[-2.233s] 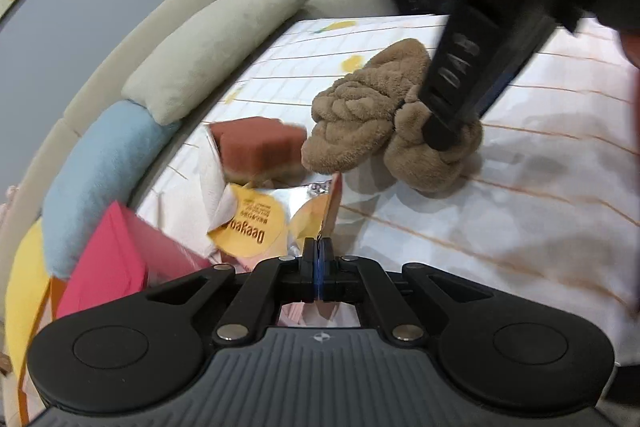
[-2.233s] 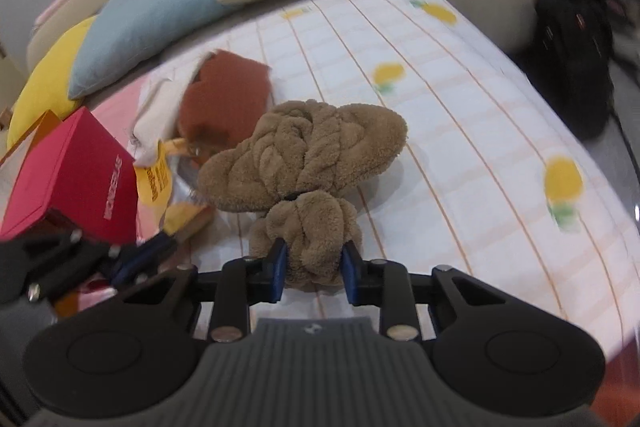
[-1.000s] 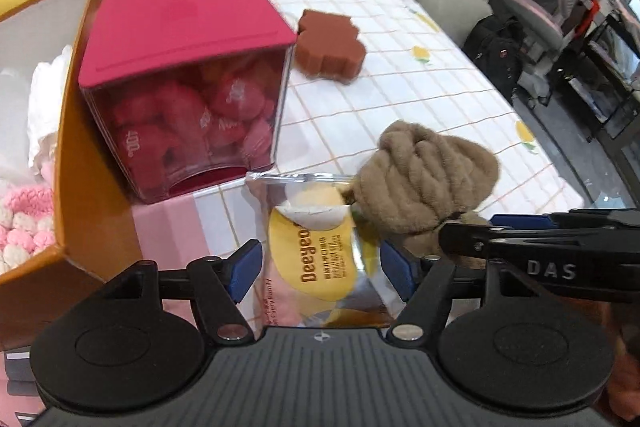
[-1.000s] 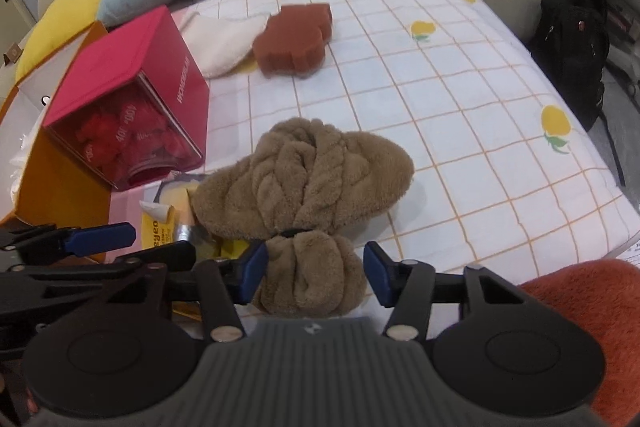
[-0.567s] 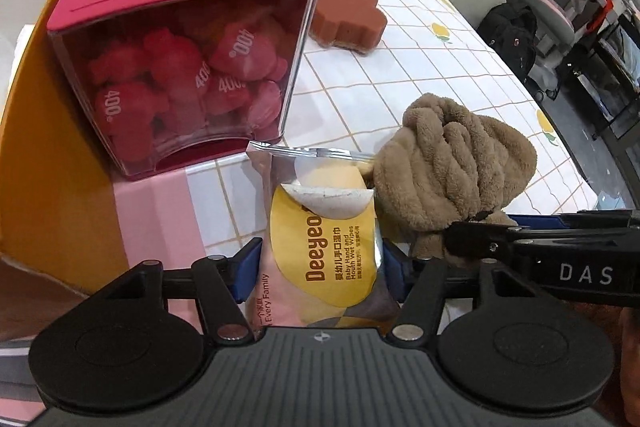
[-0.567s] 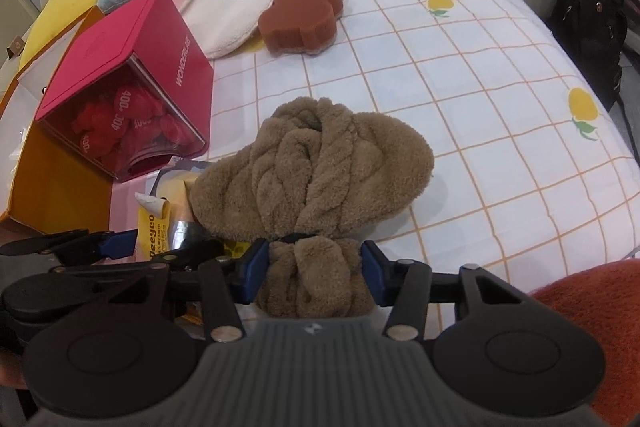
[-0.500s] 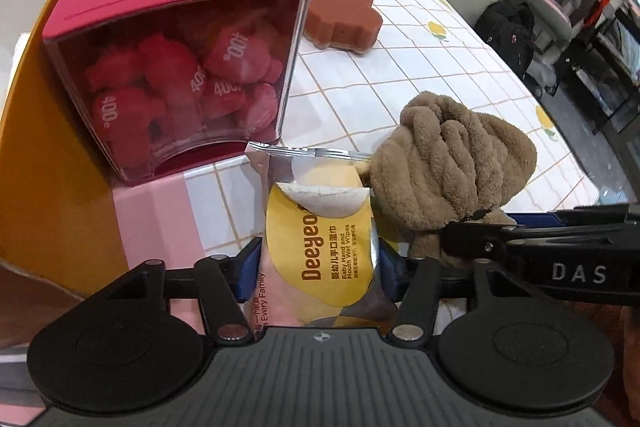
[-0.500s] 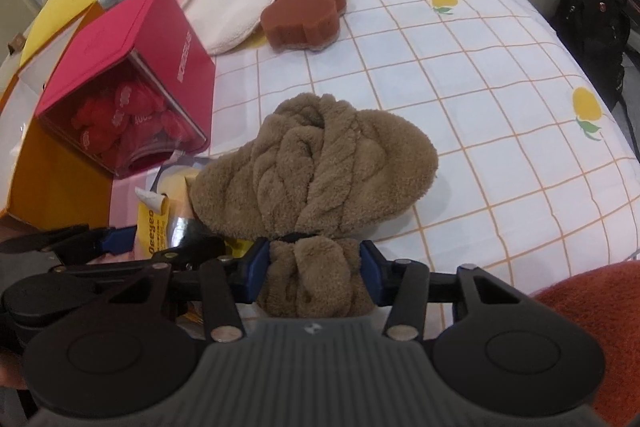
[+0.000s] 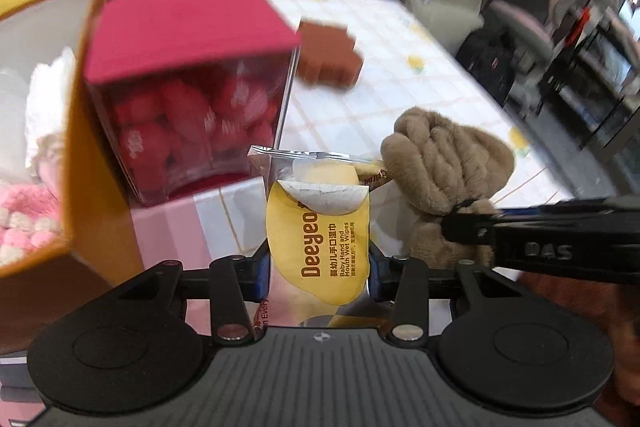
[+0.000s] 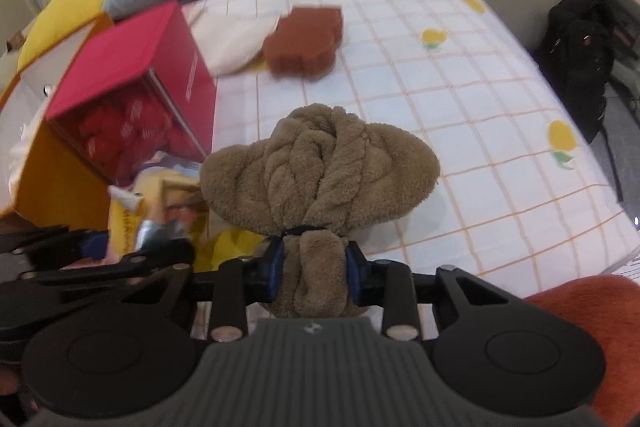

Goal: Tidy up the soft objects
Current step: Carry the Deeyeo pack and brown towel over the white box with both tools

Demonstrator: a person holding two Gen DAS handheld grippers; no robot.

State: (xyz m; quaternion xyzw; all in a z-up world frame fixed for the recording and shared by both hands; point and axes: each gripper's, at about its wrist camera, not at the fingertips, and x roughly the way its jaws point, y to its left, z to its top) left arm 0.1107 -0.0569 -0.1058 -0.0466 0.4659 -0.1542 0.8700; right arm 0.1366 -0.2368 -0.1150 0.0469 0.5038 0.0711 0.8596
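Since half a second ago, both pairs of fingers have been drawn in onto their loads. The left gripper (image 9: 318, 273) is now pressed against the sides of the yellow wet-wipes packet (image 9: 320, 227), which is held upright just beside the pink-lidded clear box (image 9: 192, 83). The right gripper (image 10: 314, 269) is clamped narrowly on the tied lower bundle of the brown plush towel (image 10: 320, 167), whose twisted upper part is spread over the checked sheet (image 10: 460, 99). A rust-brown sponge (image 10: 306, 41) is seen farther back, well apart from both, near the cushions.
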